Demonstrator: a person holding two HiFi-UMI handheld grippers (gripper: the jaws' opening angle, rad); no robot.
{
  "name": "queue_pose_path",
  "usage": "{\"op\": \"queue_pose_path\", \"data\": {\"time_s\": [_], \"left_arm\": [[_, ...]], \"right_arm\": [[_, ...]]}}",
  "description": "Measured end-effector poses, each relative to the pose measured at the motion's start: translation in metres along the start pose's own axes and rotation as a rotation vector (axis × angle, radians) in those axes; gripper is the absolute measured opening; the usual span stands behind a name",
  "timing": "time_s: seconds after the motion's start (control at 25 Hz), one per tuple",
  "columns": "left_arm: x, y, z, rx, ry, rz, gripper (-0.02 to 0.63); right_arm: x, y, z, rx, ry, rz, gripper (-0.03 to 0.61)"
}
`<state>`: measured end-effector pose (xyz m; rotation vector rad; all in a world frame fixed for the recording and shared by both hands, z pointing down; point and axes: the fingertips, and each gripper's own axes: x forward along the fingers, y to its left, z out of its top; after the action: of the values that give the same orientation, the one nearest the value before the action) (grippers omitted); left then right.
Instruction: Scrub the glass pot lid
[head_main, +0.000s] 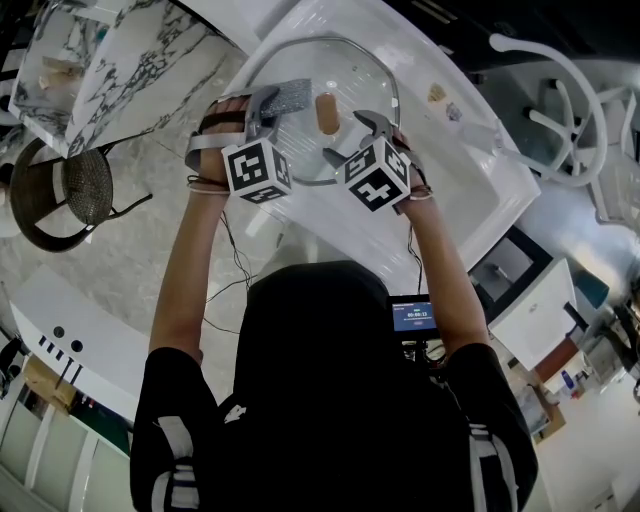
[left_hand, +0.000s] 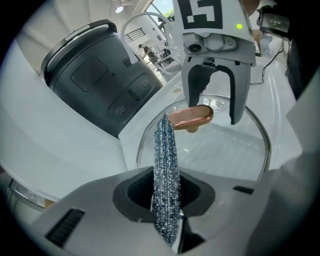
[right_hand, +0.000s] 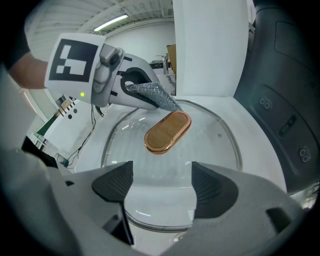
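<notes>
The round glass pot lid (head_main: 365, 72) lies flat on a white sink surface (head_main: 480, 200), its copper oval knob (head_main: 327, 112) facing up. My left gripper (head_main: 270, 105) is shut on a sparkly blue-grey scrubbing cloth (head_main: 291, 94), which hangs over the lid's left part beside the knob. In the left gripper view the cloth (left_hand: 165, 160) stands pinched between the jaws, with the knob (left_hand: 191, 117) just beyond it. My right gripper (head_main: 355, 135) is open at the lid's near right rim; in the right gripper view its jaws straddle the lid (right_hand: 215, 145) and hold nothing.
A dark grey appliance (left_hand: 95, 80) stands on the white surface behind the lid, close on the right in the right gripper view (right_hand: 285, 100). A marble table (head_main: 110, 60) and a wicker chair (head_main: 60, 190) are at left. A white curved rack (head_main: 570, 110) is at right.
</notes>
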<state>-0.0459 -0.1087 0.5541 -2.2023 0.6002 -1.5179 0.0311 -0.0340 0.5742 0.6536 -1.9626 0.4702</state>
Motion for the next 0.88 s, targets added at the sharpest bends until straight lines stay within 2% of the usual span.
{"op": "queue_pose_path", "data": {"time_s": [0.88], "left_arm": [[0.021, 0.020, 0.003, -0.016, 0.003, 0.028, 0.072]], "right_arm": [[0.001, -0.001, 0.000, -0.001, 0.017, 0.003, 0.347]]}}
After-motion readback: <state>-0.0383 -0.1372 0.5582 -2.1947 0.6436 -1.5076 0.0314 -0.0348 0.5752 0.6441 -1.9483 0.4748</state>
